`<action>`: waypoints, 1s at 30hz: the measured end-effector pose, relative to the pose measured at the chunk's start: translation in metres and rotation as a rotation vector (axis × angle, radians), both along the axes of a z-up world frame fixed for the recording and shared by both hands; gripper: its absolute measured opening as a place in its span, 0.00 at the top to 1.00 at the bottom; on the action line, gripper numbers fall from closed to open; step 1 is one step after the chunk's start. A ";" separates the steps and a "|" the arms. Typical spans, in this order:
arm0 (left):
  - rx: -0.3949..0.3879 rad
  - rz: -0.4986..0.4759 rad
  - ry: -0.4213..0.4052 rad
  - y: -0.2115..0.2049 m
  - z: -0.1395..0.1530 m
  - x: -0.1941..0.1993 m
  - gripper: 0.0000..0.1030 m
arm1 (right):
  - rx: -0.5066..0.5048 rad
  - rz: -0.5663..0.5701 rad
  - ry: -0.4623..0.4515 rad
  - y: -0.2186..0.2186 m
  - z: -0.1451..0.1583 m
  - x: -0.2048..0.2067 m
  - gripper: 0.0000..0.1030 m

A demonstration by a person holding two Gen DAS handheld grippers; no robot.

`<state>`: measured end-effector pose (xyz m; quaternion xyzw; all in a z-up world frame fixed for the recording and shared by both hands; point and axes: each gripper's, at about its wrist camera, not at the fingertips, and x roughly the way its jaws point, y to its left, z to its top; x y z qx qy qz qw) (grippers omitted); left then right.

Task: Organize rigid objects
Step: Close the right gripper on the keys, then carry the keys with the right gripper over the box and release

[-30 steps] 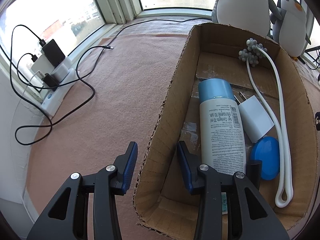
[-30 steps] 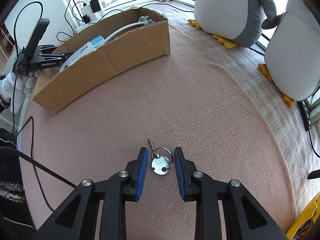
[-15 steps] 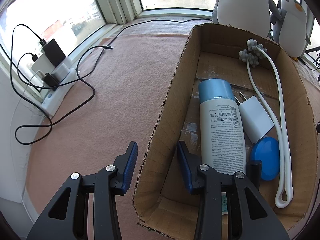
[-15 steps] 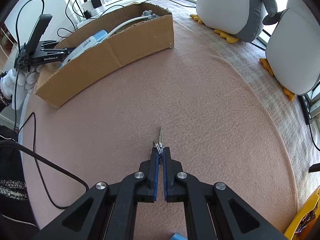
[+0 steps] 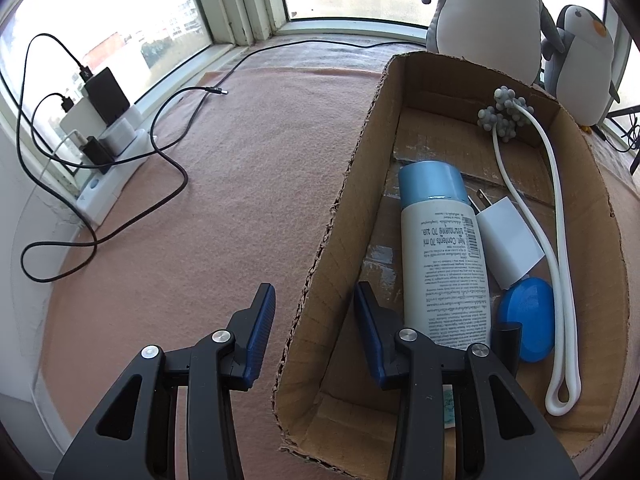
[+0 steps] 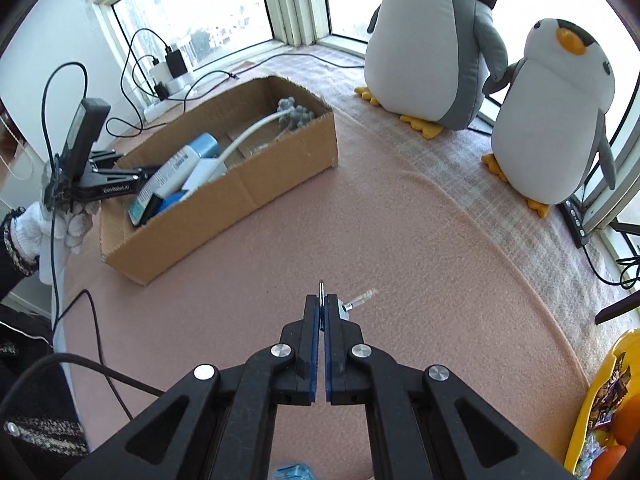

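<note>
A second ago my right gripper (image 6: 321, 300) stood open over the key ring (image 6: 321, 287), which lay flat on the pink blanket (image 6: 420, 264) with the key and round tag between the pads. Half a second ago the pads had closed on it, still down at the blanket. Now the ring is pinched edge-on between the blue pads and is lifted clear of the blanket, with the key (image 6: 360, 298) sticking out, blurred, to the right of the fingers. The cardboard box (image 6: 256, 196) sits lower and nearer the centre of the right wrist view than before.
</note>
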<state>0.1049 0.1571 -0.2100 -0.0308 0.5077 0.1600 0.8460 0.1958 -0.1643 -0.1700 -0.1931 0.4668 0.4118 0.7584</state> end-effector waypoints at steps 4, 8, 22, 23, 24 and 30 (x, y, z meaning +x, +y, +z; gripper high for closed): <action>-0.008 -0.002 -0.004 0.001 0.000 0.000 0.62 | 0.061 -0.027 -0.029 0.013 0.024 -0.011 0.98; -0.011 -0.011 -0.004 0.003 -0.001 0.000 0.62 | 0.120 -0.028 -0.045 0.040 0.045 -0.022 0.98; -0.037 -0.024 -0.027 0.008 -0.002 -0.002 0.62 | 0.204 -0.142 -0.046 0.123 0.050 -0.020 0.98; -0.037 -0.023 -0.029 0.008 -0.002 -0.002 0.62 | 0.195 -0.162 -0.051 0.126 0.047 -0.017 0.98; -0.037 -0.023 -0.030 0.008 -0.002 -0.002 0.62 | 0.188 -0.176 -0.052 0.129 0.044 -0.015 0.98; -0.043 -0.025 -0.033 0.008 -0.002 -0.003 0.62 | 0.137 -0.250 -0.054 0.137 0.024 0.000 0.98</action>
